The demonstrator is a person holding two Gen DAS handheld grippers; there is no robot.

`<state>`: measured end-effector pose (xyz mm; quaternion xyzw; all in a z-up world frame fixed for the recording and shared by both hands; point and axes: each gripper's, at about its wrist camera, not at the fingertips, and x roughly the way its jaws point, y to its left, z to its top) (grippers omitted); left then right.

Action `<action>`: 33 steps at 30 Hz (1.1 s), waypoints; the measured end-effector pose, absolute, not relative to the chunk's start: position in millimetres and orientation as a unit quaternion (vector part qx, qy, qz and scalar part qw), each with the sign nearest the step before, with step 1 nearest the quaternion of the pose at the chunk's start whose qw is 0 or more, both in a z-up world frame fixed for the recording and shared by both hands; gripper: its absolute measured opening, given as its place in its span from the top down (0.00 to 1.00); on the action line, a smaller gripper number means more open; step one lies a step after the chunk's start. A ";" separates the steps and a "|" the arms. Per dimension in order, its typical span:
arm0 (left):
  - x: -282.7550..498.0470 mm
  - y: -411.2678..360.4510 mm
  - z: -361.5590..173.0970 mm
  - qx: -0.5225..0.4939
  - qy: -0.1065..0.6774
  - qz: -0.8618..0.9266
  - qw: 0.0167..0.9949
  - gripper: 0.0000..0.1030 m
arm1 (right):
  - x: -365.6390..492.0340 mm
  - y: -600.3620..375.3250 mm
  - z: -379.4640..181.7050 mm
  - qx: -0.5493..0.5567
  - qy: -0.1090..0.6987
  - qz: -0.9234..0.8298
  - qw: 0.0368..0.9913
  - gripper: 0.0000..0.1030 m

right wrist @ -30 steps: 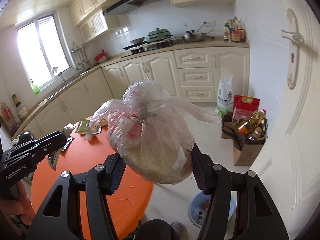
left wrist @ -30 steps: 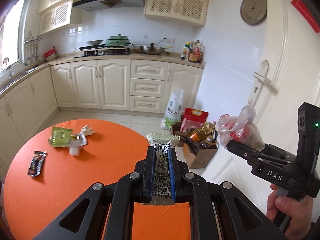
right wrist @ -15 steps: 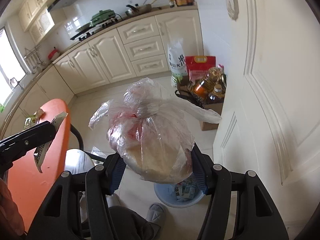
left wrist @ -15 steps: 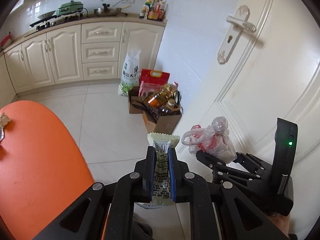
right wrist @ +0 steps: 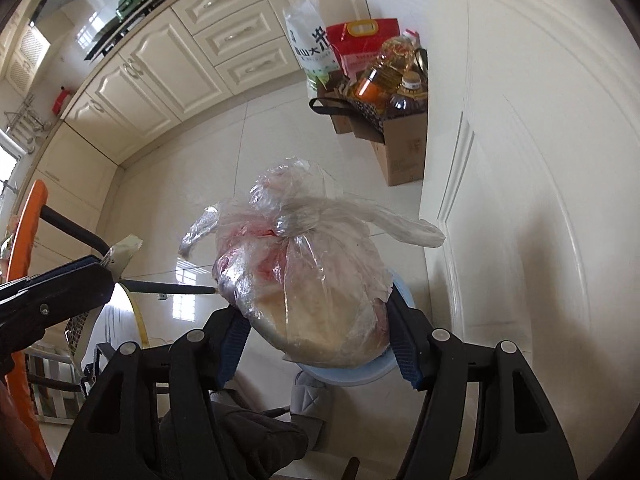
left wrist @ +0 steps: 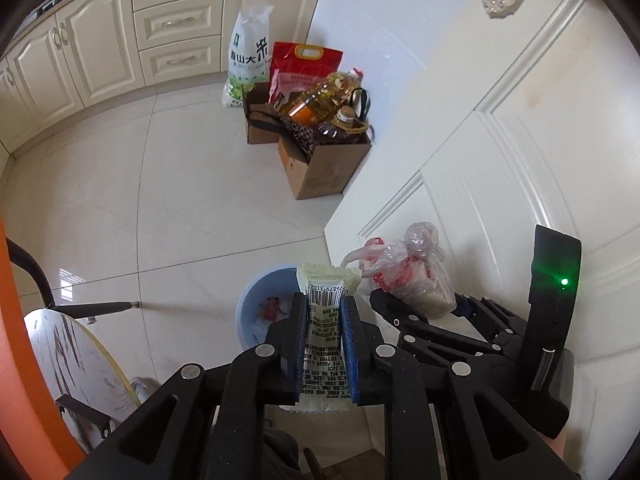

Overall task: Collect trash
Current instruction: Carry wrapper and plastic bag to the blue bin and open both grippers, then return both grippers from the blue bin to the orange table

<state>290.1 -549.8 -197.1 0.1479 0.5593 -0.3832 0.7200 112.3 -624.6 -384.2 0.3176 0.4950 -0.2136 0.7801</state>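
My left gripper (left wrist: 323,304) is shut on a pale green snack wrapper (left wrist: 325,288) with a barcode, held above a light blue trash bin (left wrist: 256,300) on the floor. My right gripper (right wrist: 316,320) is shut on a knotted clear plastic bag (right wrist: 304,276) with red and tan contents. The bag hangs over the same bin (right wrist: 352,376), which it mostly hides. In the left wrist view the right gripper (left wrist: 416,300) with its bag (left wrist: 408,276) sits just right of the bin. The left gripper with its wrapper (right wrist: 120,252) shows at the left in the right wrist view.
A white door (left wrist: 500,140) stands close on the right. Cardboard boxes with oil bottles (left wrist: 324,140), a red bag and a white rice sack (left wrist: 248,64) stand by the cabinets (left wrist: 120,40). The orange table edge (left wrist: 16,340) and a round stool (left wrist: 72,364) are at the left.
Both grippers have swung away from the table and tilted down toward the floor. The blue bin has come in under them. Both still hold their trash.
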 end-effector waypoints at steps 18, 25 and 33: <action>247.4 -533.0 -172.6 0.168 0.500 -0.356 0.771 0.05 | 102.1 -619.5 -359.8 0.313 0.479 -0.246 0.782 0.00; 202.3 -462.8 -119.4 0.140 0.447 -0.372 0.801 0.04 | 93.3 -601.9 -300.4 0.298 0.443 -0.256 0.806 0.00; 149.4 -329.8 -59.8 0.078 0.366 -0.342 0.862 0.01 | 93.6 -549.4 -190.7 0.243 0.381 -0.229 0.862 0.00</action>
